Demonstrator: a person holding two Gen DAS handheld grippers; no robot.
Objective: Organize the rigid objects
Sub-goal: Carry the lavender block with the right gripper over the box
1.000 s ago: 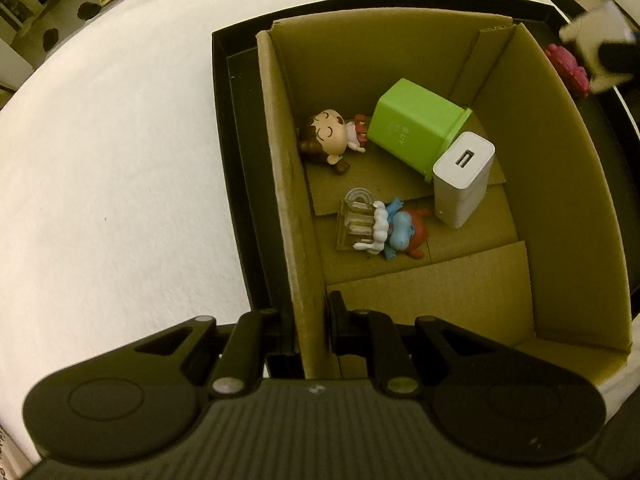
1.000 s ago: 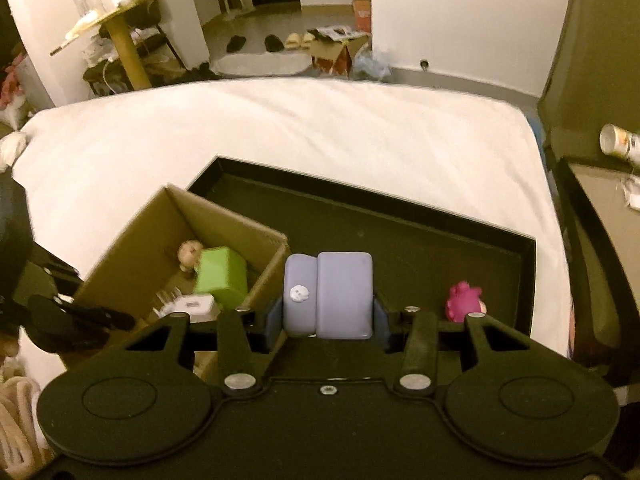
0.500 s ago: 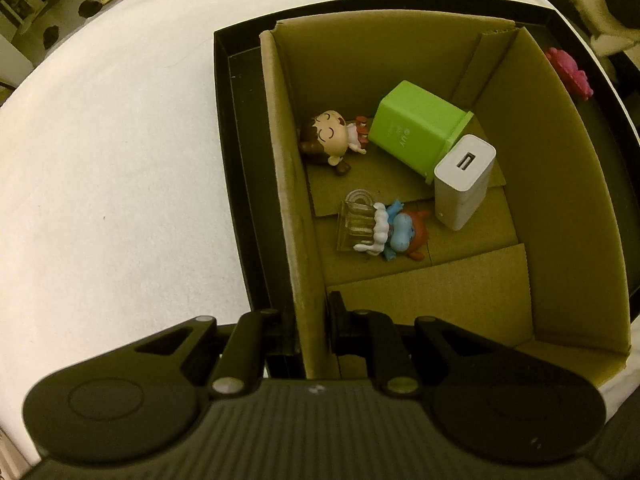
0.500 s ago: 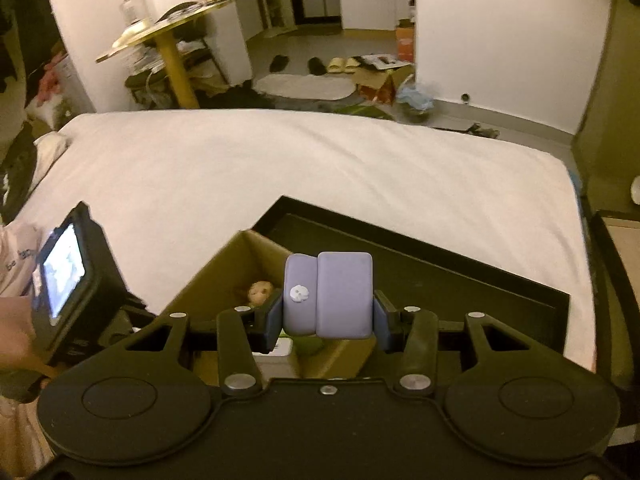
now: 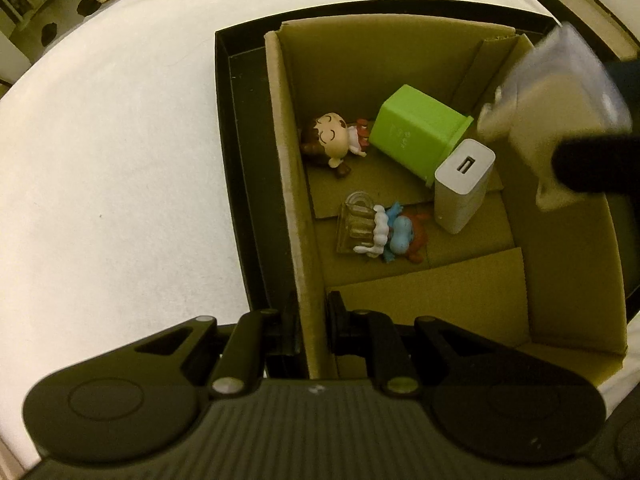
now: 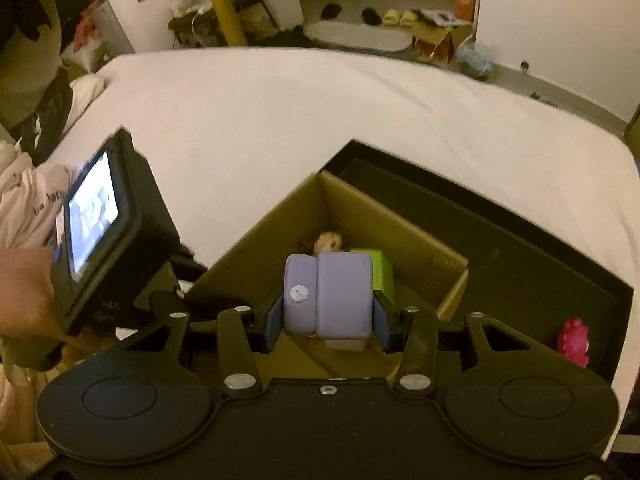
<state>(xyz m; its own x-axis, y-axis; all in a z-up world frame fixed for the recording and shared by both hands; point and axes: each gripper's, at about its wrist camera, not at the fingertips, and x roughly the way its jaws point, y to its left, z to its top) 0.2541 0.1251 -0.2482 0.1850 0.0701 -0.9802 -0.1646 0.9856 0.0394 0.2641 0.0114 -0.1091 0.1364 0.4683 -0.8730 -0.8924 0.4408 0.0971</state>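
Observation:
My left gripper (image 5: 311,320) is shut on the near left wall of the cardboard box (image 5: 288,184). Inside the box lie a green bin (image 5: 416,132), a white charger (image 5: 460,184), a brown-haired doll (image 5: 330,142) and a blue figure with a clear piece (image 5: 380,236). My right gripper (image 6: 326,312) is shut on a lilac case (image 6: 326,292) and holds it above the box (image 6: 360,216). The case also shows blurred in the left wrist view (image 5: 560,100), over the box's right side.
The box stands in a black tray (image 6: 520,248) on a white bed (image 6: 280,120). A pink toy (image 6: 574,342) lies in the tray to the right of the box. The left gripper's screen unit (image 6: 100,220) sits left of the box.
My right gripper has carried the lilac case leftward from over the tray to above the box. My left gripper has kept its hold on the box wall.

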